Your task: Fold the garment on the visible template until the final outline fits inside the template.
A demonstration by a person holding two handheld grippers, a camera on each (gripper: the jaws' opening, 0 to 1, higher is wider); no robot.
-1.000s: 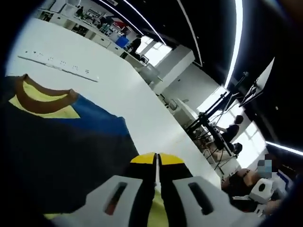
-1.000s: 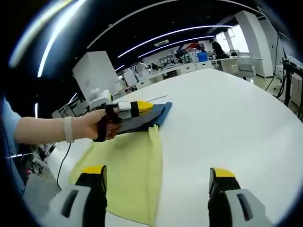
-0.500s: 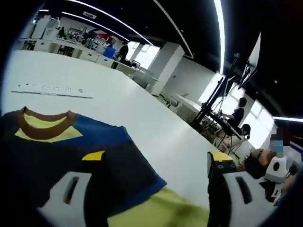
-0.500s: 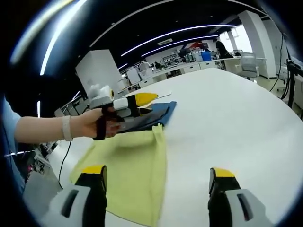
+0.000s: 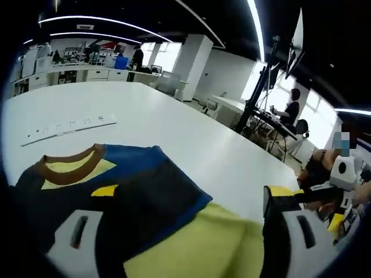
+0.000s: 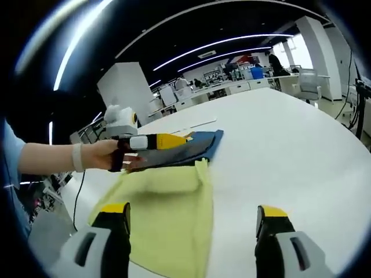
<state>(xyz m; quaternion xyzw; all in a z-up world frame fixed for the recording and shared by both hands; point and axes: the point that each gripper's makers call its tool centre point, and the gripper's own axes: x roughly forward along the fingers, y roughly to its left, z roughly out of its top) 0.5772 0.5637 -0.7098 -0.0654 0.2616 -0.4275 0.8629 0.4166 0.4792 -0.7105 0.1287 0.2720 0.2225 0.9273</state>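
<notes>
Yellow template (image 6: pixel 168 208) under garment (image 5: pixel 133 191); left gripper (image 5: pixel 185 226) agape.

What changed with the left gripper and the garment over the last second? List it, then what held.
The left gripper went from jaws shut on the dark garment to jaws wide apart, letting the fold go; the garment now lies flat over the yellow template. The right gripper stayed open above the template's near edge on the white table.
</notes>
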